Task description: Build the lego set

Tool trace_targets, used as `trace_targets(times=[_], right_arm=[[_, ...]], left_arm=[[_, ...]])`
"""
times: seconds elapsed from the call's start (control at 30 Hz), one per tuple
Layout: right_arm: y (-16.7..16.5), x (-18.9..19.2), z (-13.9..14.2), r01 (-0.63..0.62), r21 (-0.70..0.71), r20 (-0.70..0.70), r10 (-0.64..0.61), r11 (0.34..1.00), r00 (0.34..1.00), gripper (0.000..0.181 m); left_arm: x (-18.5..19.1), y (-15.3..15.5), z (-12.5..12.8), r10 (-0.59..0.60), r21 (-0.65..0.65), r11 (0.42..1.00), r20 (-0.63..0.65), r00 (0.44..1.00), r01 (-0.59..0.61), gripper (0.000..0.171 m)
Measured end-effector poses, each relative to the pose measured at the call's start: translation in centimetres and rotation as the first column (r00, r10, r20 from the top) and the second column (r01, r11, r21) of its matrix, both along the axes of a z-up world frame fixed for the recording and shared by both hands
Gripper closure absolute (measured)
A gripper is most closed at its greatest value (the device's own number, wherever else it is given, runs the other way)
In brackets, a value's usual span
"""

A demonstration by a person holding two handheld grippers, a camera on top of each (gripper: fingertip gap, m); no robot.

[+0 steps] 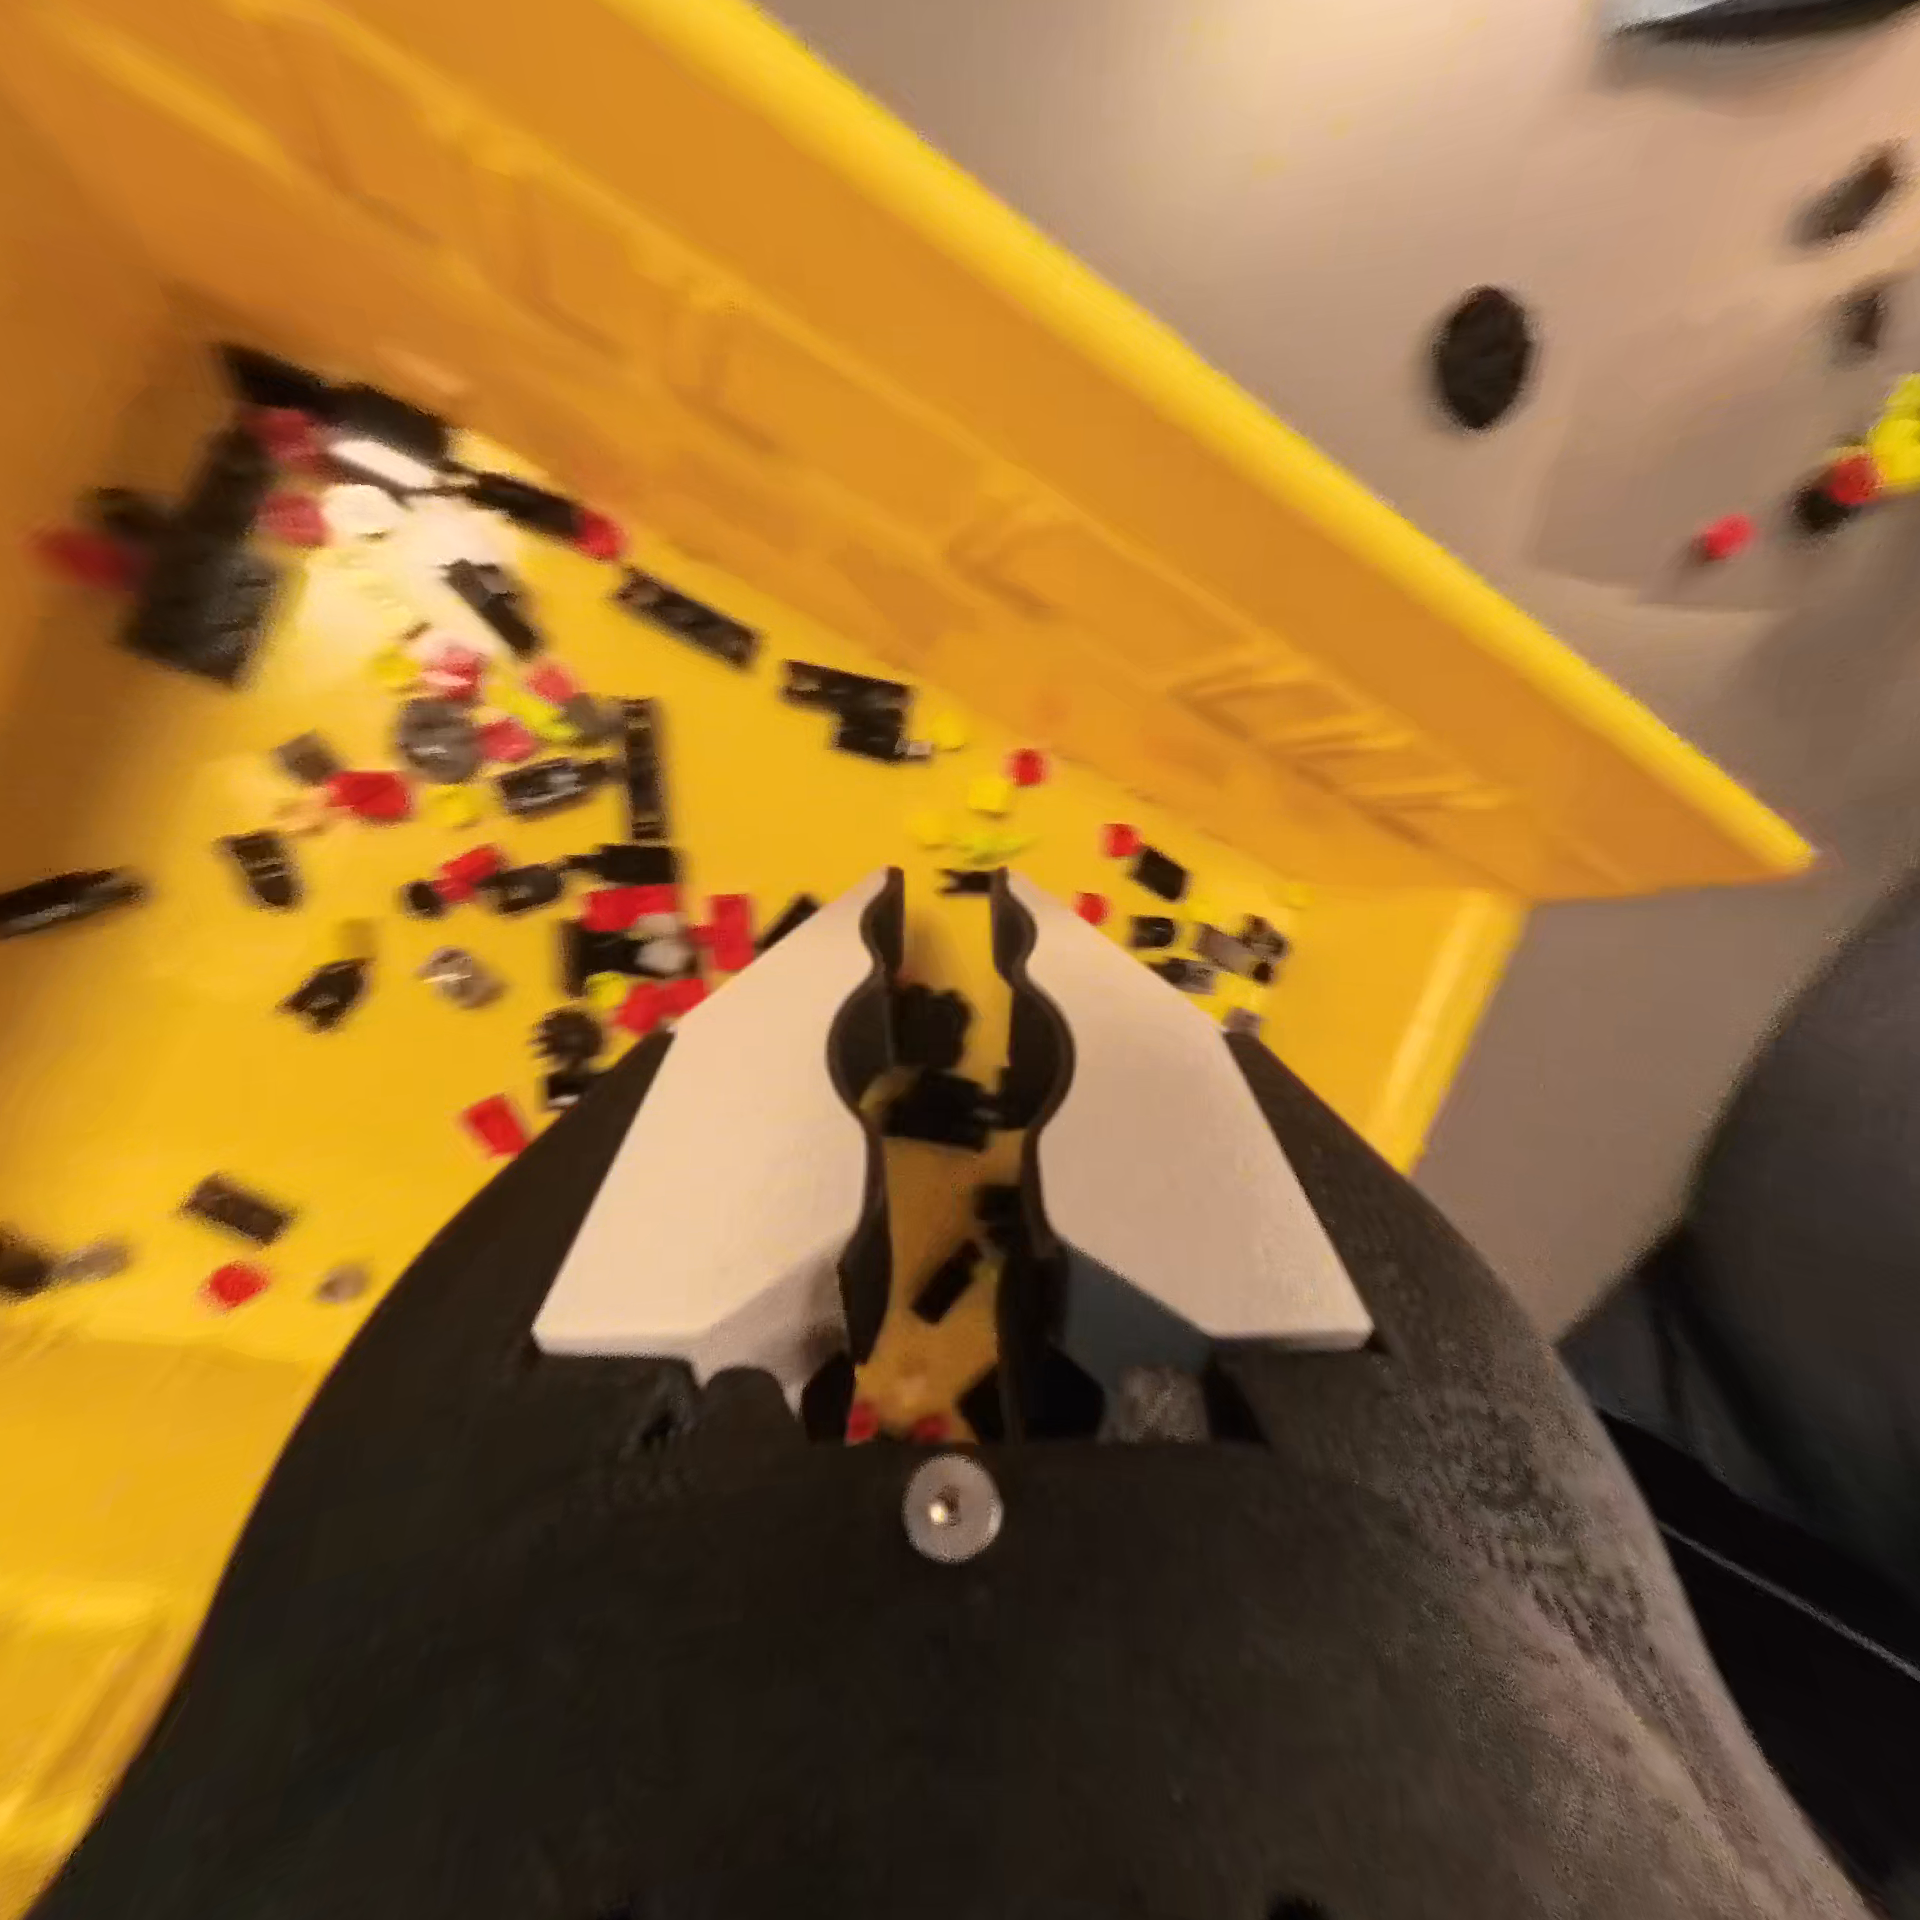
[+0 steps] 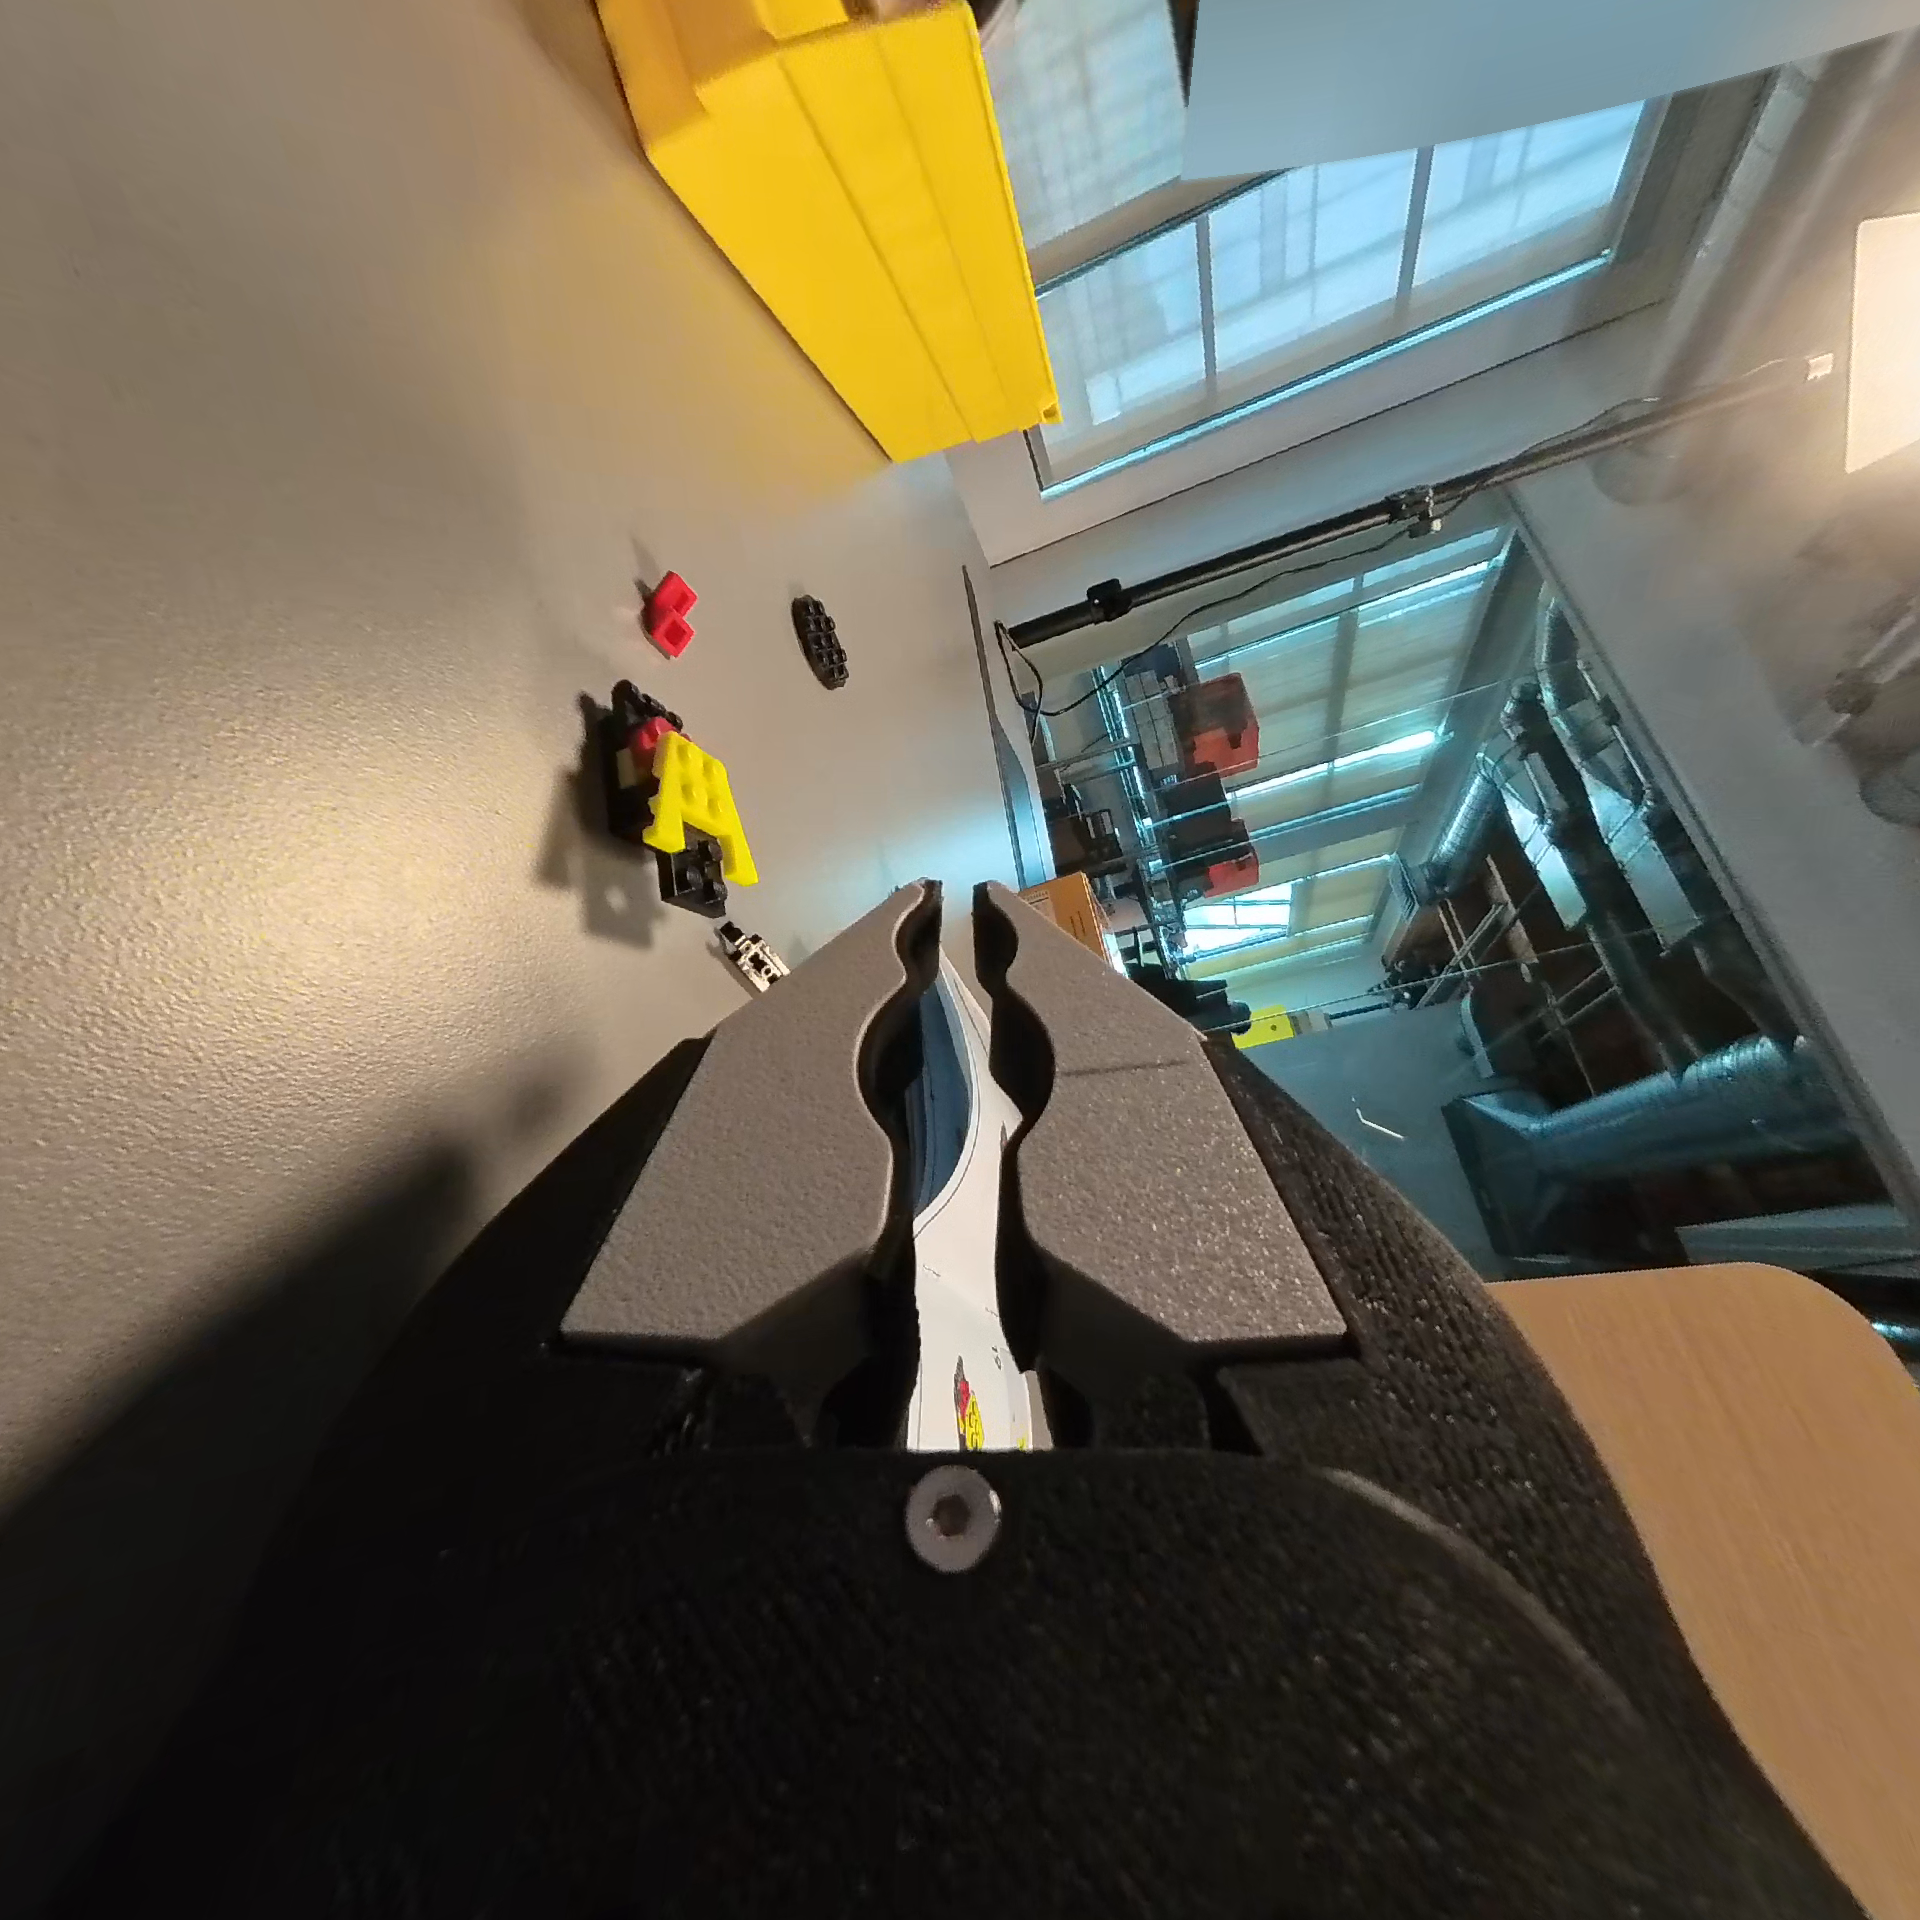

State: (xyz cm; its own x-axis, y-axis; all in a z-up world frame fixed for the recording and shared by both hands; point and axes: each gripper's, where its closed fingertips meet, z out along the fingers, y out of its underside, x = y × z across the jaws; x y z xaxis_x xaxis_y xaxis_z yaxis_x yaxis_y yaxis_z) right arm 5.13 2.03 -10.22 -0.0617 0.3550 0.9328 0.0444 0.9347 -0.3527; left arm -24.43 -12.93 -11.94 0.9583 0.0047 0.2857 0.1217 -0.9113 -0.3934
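Over on the left, the left gripper [image 1: 945,883] hangs above the open yellow bin [image 1: 1039,436], pointing down into it. Its pale fingers [image 1: 748,1122] stand a narrow gap apart with nothing between them; what shows through the gap is only the bin floor and the parts lying on it. The loose bricks [image 1: 540,790], black, red and a few yellow, are strewn straight ahead of the tips and off to their left, with a small black cluster directly beneath the gap. The picture is smeared, so I cannot pick out any single brick's shape or which way it runs.

Moving right, on the grey table [image 2: 260,935], sits the half-built model [image 2: 675,800]: a black body with a yellow wedge plate on top, lying ahead of and to the left of the right gripper [image 2: 956,888]. Beyond it lie a red corner brick [image 2: 668,613] and a round black plate [image 2: 821,641], each apart from the model. A small grey-black piece [image 2: 753,961] rests just beside the right fingertip. This gripper, too, is slightly parted and empty; an instruction sheet [image 2: 961,1247] shows through the slot.

By my reckoning the left gripper is the nearer one to the supply, the right nearer the model.
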Motion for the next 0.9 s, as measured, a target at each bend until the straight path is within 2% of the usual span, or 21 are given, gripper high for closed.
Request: trace_targets(times=[0.07, 0.17, 0.3, 0.47, 0.63, 0.7, 0.77, 0.83, 0.87, 0.9], right_arm=[[0.0, 0.0, 0.0, 0.0, 0.0, 0.001, 0.0, 1.0, 1.0, 0.177], [0.0, 0.0, -0.1, 0.001, 0.0, 0.003, -0.001, 1.0, 1.0, 0.177], [0.0, 0.1, -0.1, 0.001, -0.001, 0.007, -0.001, 1.0, 1.0, 0.177], [-0.1, 0.1, -0.2, 0.0, -0.001, 0.011, 0.0, 1.0, 1.0, 0.177], [-0.1, 0.1, -0.2, -0.001, 0.0, 0.013, 0.001, 1.0, 1.0, 0.177], [-0.1, 0.1, -0.3, -0.001, 0.0, 0.014, 0.001, 1.0, 1.0, 0.177], [-0.1, 0.1, -0.3, -0.001, -0.001, 0.017, 0.001, 1.0, 1.0, 0.177], [-0.1, 0.0, -0.3, 0.0, -0.001, 0.019, 0.0, 1.0, 1.0, 0.177], [-0.1, 0.0, -0.3, 0.0, -0.001, 0.019, 0.0, 1.0, 1.0, 0.177], [-0.1, 0.0, -0.3, 0.0, 0.0, 0.018, 0.0, 1.0, 1.0, 0.177]], left_arm=[[1.4, -0.3, -0.3, -0.05, -0.009, 0.999, 0.003, 0.999, 0.05, 0.156], [1.7, -0.6, -0.6, -0.095, -0.005, 0.995, -0.124, 0.988, 0.095, 0.161], [4.6, -1.5, -0.4, -0.192, -0.002, 0.981, -0.05, 0.98, 0.192, 0.162], [7.3, -3.7, -1.6, -0.363, -0.084, 0.929, -0.009, 0.932, 0.361, 0.16], [7.9, -4.3, -2.8, -0.411, -0.12, 0.905, -0.009, 0.911, 0.407, 0.161], [7.1, -4.3, -3.4, -0.438, -0.149, 0.893, -0.079, 0.895, 0.424, 0.171], [5.4, -3.5, -3.4, -0.45, -0.152, 0.892, -0.248, 0.858, 0.425, 0.171], [2.5, -3.2, -3.2, -0.444, -0.218, 0.896, -0.445, 0.778, 0.387, 0.171], [1.4, -3.1, -3.0, -0.428, -0.228, 0.904, -0.497, 0.755, 0.363, 0.171], [0.7, -2.9, -2.8, -0.391, -0.219, 0.921, -0.518, 0.761, 0.323, 0.171]])
